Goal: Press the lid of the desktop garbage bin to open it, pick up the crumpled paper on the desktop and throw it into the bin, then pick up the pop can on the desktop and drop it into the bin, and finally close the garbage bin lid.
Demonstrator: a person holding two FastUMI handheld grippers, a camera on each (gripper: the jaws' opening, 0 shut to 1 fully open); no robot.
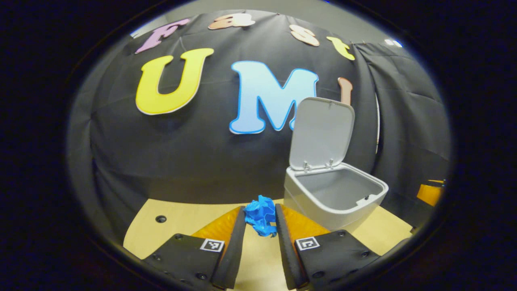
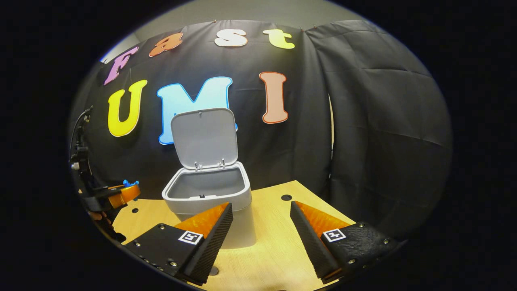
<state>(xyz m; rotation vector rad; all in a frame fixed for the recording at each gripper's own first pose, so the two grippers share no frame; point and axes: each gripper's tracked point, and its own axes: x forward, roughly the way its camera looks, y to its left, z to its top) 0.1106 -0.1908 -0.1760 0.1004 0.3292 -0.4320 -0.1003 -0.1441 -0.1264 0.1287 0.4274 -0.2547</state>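
In the left gripper view, my left gripper (image 1: 260, 216) is shut on a crumpled blue paper ball (image 1: 260, 214), held above the wooden desktop (image 1: 181, 220). The grey garbage bin (image 1: 335, 198) stands to the right of it, with its lid (image 1: 321, 133) raised upright and the inside bare. In the right gripper view, my right gripper (image 2: 260, 210) hovers open with nothing between its fingers, the bin (image 2: 210, 194) just ahead and left, its lid (image 2: 204, 137) up. The left gripper (image 2: 121, 194) with a speck of blue paper (image 2: 129, 183) shows at the far left.
Black cloth walls close the booth behind and to the right of the bin. The desktop (image 2: 278, 242) has small round holes (image 2: 286, 197) in it. An orange part of the other gripper (image 1: 430, 192) shows at the right edge of the left gripper view.
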